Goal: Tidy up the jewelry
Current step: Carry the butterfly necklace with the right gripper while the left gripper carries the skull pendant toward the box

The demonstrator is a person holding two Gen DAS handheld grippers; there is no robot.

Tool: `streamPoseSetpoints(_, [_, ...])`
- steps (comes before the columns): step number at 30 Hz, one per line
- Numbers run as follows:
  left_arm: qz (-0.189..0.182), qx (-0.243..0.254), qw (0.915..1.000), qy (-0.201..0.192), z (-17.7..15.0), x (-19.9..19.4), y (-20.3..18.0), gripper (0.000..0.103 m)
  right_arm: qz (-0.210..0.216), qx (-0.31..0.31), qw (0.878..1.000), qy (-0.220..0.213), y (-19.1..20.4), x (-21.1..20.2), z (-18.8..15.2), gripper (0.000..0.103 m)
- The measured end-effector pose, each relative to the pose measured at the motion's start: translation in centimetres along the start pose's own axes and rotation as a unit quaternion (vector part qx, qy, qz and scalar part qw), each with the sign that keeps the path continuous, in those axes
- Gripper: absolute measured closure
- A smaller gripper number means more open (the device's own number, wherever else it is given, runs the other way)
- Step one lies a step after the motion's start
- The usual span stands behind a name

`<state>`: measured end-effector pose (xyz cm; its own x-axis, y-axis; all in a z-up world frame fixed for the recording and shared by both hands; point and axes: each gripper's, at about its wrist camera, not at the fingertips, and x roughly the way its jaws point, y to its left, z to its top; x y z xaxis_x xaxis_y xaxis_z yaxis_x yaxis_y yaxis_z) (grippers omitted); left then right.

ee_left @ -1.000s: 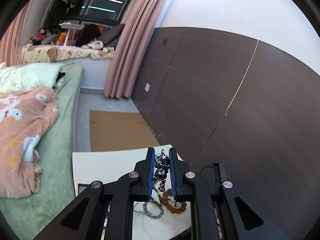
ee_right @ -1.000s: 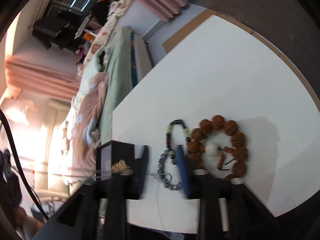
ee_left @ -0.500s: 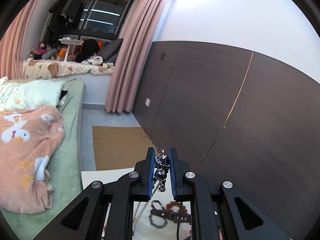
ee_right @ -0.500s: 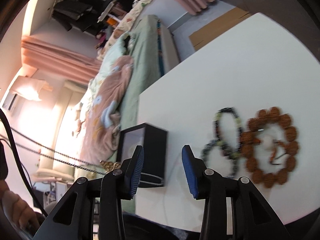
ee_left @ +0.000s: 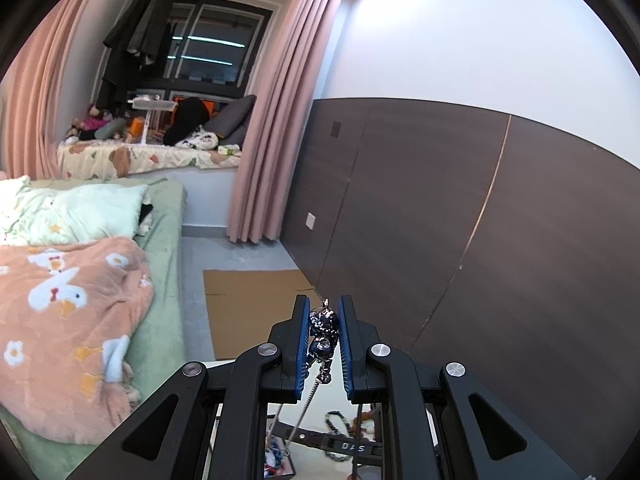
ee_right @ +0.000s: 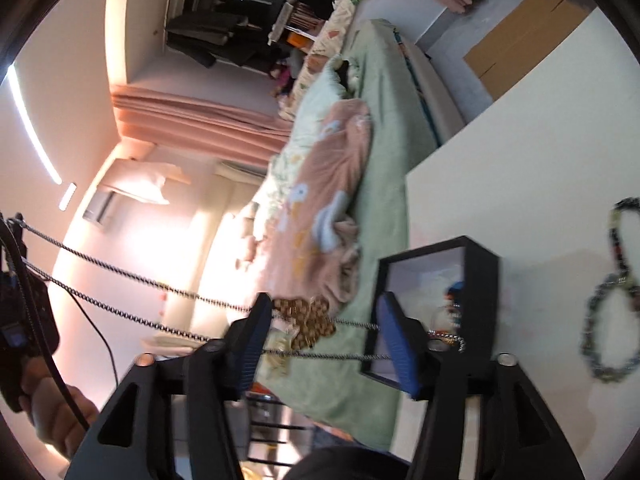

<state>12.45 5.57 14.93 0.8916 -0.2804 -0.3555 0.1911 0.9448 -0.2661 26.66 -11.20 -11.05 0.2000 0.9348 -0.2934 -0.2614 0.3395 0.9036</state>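
Note:
My left gripper (ee_left: 324, 330) is shut on a dark metallic figure pendant (ee_left: 323, 336), held high above the table; its silver chain (ee_left: 306, 402) hangs down below. In the right wrist view the same chain (ee_right: 120, 292) runs taut in two strands from the left edge across my right gripper (ee_right: 324, 330), which is open, the strands passing between its fingers toward a black open jewelry box (ee_right: 478, 276) on the white table (ee_right: 520, 152). A dark beaded bracelet (ee_right: 612, 320) lies on the table to the right. The left gripper shows at the far left (ee_right: 16, 300).
A bed with a green sheet and peach duck blanket (ee_left: 68, 312) stands left of the table. A dark panelled wall (ee_left: 460, 220) runs along the right. Cardboard (ee_left: 248, 304) lies on the floor. Pink curtains (ee_left: 272, 128) hang at the back.
My left gripper has risen with the pendant, pulling the chain up and taut. My right gripper has swung left off the bracelets, opened wider, and now straddles the chain near the box.

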Motion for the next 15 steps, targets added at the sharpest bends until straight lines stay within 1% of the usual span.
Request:
streamPoseSetpoints(1, [0.002,0.0,1.0,0.0,0.1,-0.1,0.2,0.089,0.009,0.004,1.0,-0.002,0.1,0.4,0.0,0.036])
streamPoseSetpoints(3, [0.006,0.0,1.0,0.001,0.1,-0.3,0.6,0.089,0.025,0.01,1.0,0.002,0.3,1.4,-0.2,0.035])
streamPoseSetpoints(6, [0.012,-0.001,0.9999,0.003,-0.2,-0.4,1.0,0.089,0.031,0.014,0.999,0.012,0.5,2.8,-0.4,0.035])
streamPoseSetpoints(9, [0.017,-0.005,0.9998,0.006,-0.4,-0.2,1.5,0.089,0.029,0.016,0.999,0.027,0.7,4.0,-0.7,0.035])
streamPoseSetpoints(13, [0.021,-0.008,0.9997,0.007,-0.7,0.4,2.0,0.089,0.022,0.001,0.999,0.05,1.3,4.9,-1.6,0.036])
streamPoseSetpoints(15, [0.02,-0.012,0.9997,0.009,-0.8,0.7,2.3,0.089,0.025,-0.004,0.998,0.055,1.4,4.8,-1.8,0.041])
